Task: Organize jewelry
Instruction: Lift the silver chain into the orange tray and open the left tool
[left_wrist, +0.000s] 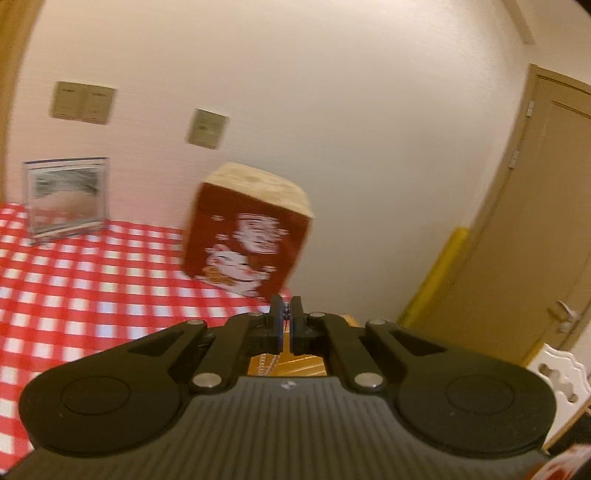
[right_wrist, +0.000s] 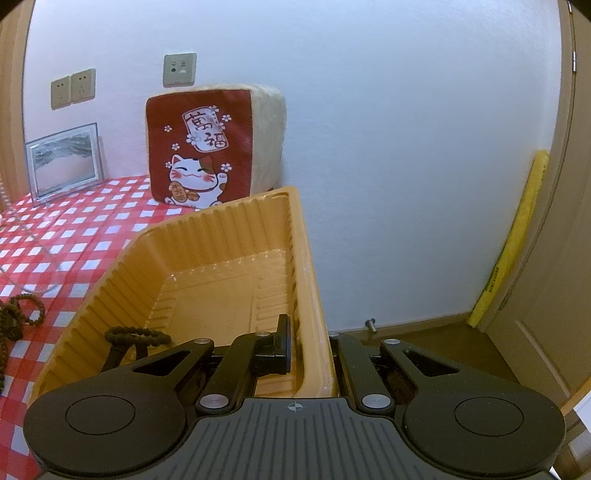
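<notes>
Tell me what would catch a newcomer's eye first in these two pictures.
Probably the red cube cushion with the lucky cat, standing on the red checked tablecloth against the white wall. Next, the ribbed orange tray in front of it, its right wall pinched by the right hand-held gripper, with a dark bead bracelet inside. The left hand-held gripper is shut on a thin beaded chain.

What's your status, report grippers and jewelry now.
Left gripper shut on thin chain. Right gripper shut on orange tray wall. Dark bead bracelet in tray, more beads on cloth. Nothing blocking.
</notes>
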